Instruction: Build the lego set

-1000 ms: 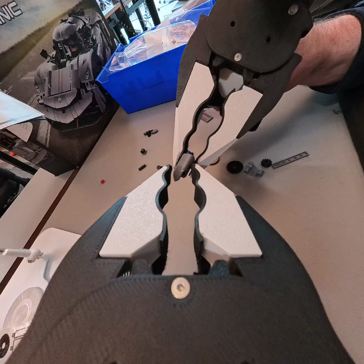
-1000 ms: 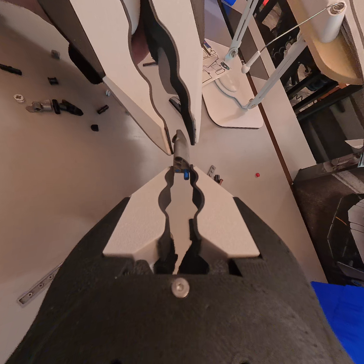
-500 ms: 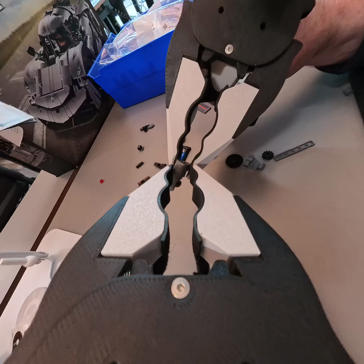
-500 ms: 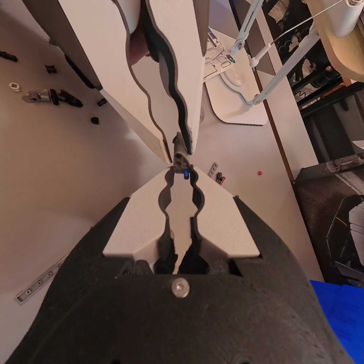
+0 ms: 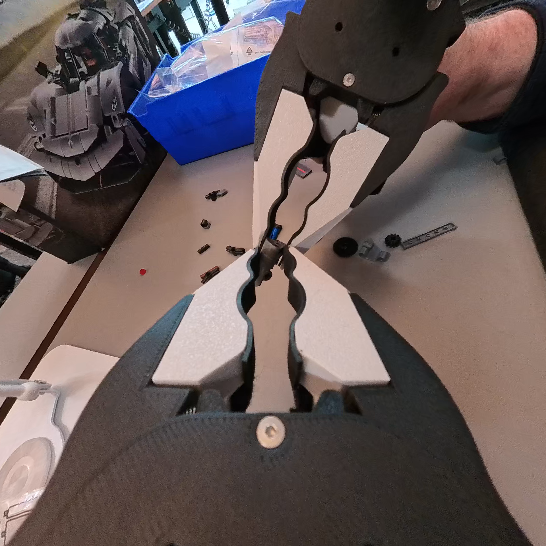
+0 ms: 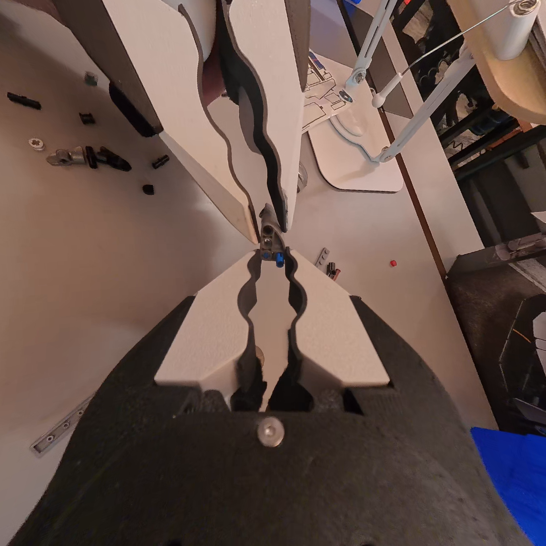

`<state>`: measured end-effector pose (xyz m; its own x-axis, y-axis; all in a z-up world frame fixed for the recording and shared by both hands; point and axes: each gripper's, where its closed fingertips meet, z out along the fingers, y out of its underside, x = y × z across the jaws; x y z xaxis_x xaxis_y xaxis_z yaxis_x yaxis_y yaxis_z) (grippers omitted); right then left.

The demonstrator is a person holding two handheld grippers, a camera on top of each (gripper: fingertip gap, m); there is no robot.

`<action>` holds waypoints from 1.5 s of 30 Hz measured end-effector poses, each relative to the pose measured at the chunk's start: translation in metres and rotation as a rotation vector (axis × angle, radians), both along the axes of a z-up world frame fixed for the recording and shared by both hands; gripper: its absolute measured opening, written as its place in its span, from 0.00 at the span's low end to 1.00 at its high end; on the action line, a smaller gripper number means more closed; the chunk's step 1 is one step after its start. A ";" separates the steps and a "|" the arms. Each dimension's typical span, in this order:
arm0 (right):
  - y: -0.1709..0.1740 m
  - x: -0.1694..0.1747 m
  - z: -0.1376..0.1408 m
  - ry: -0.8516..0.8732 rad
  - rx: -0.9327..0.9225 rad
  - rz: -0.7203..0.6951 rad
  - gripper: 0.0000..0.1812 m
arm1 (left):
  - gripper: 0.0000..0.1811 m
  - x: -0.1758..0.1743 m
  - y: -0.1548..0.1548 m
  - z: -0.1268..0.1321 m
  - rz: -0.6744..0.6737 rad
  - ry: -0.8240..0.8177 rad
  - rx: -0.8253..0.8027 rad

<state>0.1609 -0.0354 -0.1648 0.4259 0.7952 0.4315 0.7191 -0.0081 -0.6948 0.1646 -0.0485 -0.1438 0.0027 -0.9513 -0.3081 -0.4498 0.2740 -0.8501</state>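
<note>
Currently, step in hand: joining a small blue plastic pin [image 6: 279,259] to a short dark grey plastic beam with round holes [image 6: 269,234], held in the air above the pale table top [image 5: 413,339] at frame centre in both views.
Left gripper [image 5: 270,260]: jaws closed on the far end of the grey beam; gripping.
Right gripper [image 6: 271,256]: jaws drawn in around the beam's blue-pinned end; the left tip looks to touch it, while a gap shows at the right tip; firm grip cannot be confirmed.
Next move, as judged: keep pin and hole on one axis, press straight, hold the left clamp firm so the beam does not twist.
Risk, as judged: a slip drops the small part among the loose pieces.
Left wrist view only: blue plastic bin of clear bags [image 5: 206,118], upper centre; black gear [image 5: 392,240] and grey perforated strip [image 5: 428,236], right; person's hand [image 5: 484,74], upper right.
Right wrist view only: beam's hole faces; white lamp base [image 6: 354,165], upper right; black connectors [image 6: 106,158], upper left.
</note>
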 end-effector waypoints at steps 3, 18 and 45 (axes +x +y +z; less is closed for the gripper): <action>0.000 -0.001 0.000 0.008 -0.005 0.003 0.08 | 0.07 -0.001 0.000 0.000 -0.003 0.000 -0.008; -0.001 -0.001 -0.001 0.009 -0.011 0.005 0.08 | 0.06 -0.004 0.001 -0.004 -0.022 0.000 -0.043; 0.001 0.001 -0.005 -0.018 -0.008 -0.002 0.07 | 0.09 -0.005 -0.003 0.005 -0.041 -0.032 -0.039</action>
<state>0.1621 -0.0343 -0.1700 0.4194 0.7979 0.4329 0.7315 -0.0146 -0.6817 0.1597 -0.0513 -0.1385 -0.0273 -0.9621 -0.2713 -0.4115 0.2582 -0.8741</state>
